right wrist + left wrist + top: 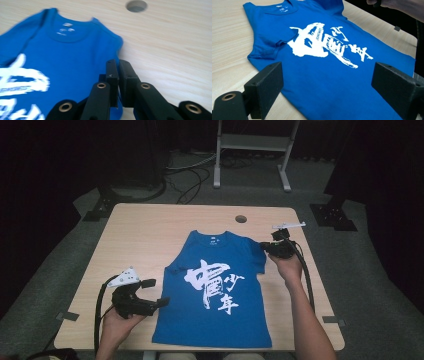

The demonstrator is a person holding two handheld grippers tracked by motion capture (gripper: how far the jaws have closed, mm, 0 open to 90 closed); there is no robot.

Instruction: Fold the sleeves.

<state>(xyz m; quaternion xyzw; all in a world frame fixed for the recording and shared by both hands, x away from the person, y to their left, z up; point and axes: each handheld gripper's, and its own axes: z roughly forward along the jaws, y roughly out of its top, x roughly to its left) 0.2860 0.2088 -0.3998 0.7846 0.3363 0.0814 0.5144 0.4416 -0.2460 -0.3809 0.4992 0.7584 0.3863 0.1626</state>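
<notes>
One blue T-shirt (215,290), white brush-script characters, right gripper (117,75) pinching its sleeve, left gripper (324,82) wide.

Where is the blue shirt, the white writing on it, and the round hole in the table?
blue shirt (175,320): high view, plain lower part.
white writing (317,43): left gripper view, big middle letter.
round hole (136,5): right gripper view, its middle.

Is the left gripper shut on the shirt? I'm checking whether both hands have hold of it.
No: in the left gripper view the left gripper's fingers stand wide apart above the blue shirt, pressing on nothing.
</notes>
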